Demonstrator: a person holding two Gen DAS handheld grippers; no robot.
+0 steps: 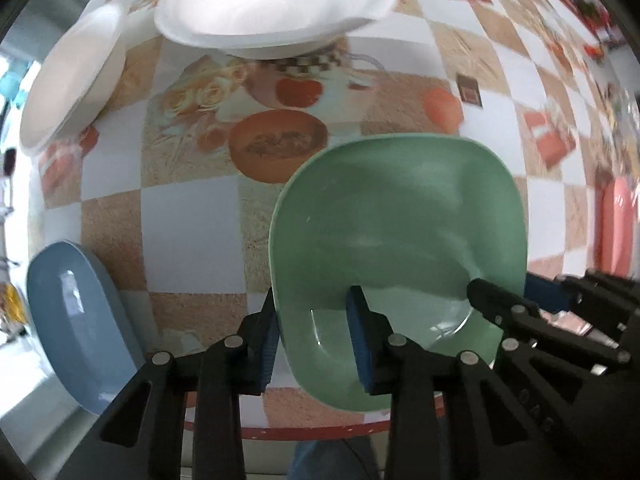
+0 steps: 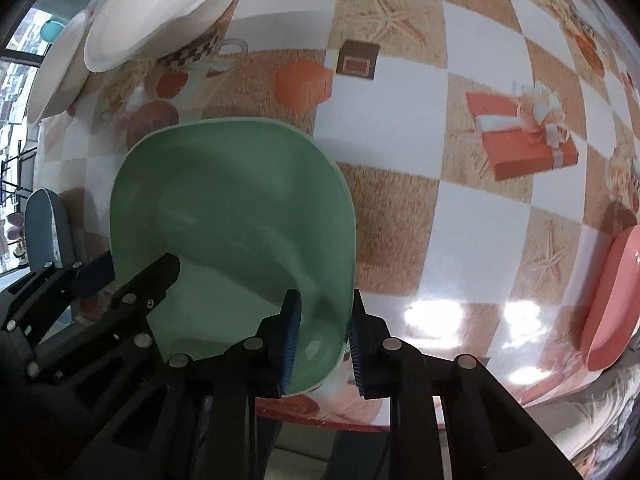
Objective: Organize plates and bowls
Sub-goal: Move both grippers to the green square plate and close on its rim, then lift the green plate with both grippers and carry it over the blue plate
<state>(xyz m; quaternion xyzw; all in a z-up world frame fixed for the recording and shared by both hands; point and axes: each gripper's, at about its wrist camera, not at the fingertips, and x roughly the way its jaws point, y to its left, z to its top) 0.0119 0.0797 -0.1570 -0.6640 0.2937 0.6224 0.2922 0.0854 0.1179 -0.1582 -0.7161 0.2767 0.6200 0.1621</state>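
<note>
A green square bowl [image 1: 396,224] is held above the patterned table. My left gripper [image 1: 316,320] grips its left rim, one blue pad outside and one inside. My right gripper [image 2: 322,328] grips the bowl's [image 2: 232,208] right rim the same way. The right gripper's black fingers [image 1: 504,308] show in the left wrist view, and the left gripper's fingers [image 2: 156,276] show in the right wrist view. A white plate [image 1: 276,4] lies at the far side of the table, and it also shows in the right wrist view [image 2: 160,12]. A blue bowl [image 1: 76,328] lies at the left.
Another white plate [image 1: 72,80] lies at the far left. A pink dish [image 2: 612,300] lies at the right edge, also visible in the left wrist view [image 1: 616,228]. The table's red front edge [image 1: 320,432] is close below the grippers.
</note>
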